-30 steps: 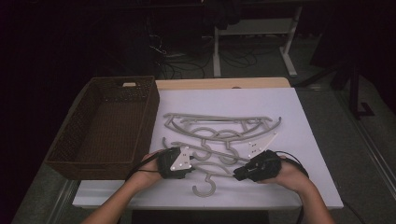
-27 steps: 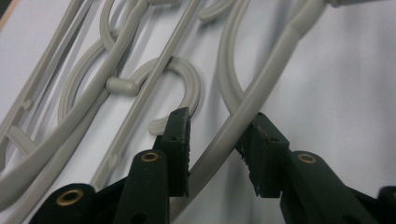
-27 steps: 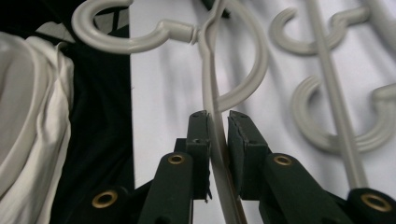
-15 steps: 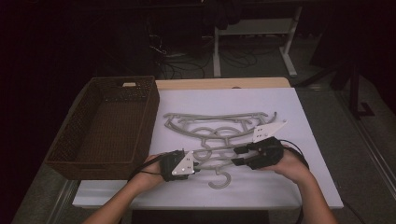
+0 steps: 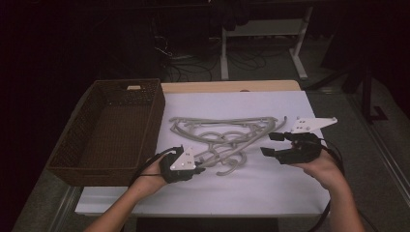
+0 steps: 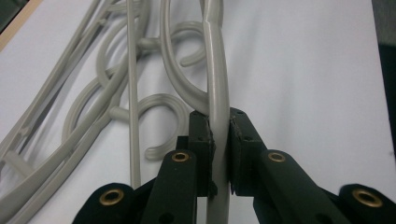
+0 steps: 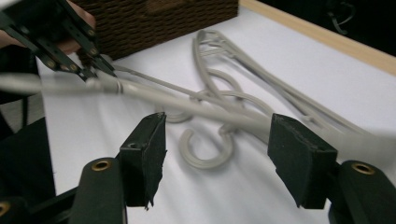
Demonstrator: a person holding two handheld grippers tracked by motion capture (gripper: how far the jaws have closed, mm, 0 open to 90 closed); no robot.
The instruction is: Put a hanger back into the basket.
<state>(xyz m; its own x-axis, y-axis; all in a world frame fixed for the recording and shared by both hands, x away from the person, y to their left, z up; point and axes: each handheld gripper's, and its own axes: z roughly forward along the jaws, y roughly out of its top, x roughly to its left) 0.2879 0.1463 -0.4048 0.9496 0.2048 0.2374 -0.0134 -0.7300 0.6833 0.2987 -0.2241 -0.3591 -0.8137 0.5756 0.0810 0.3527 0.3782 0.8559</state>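
1. Left gripper view: the left gripper [image 6: 219,140] is clamped on one grey plastic hanger [image 6: 217,84] by its thin bar, above the white mat [image 6: 317,93].
2. The right gripper [image 7: 217,156] has just been opening, nothing pinched.
3. The hanger looks light and stiff, smooth enough to slip (hooks tangle with the hanger pile [image 5: 220,137]), so it is best gripped mid-bar.

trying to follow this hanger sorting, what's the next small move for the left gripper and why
Probably keep lifting the gripped hanger and carry it toward the wicker basket. The left gripper is shut on its bar, while the right gripper, whose jaws have just been opening, stands open with nothing between its pads. The other hangers lie tangled on the white table, so lift slowly.
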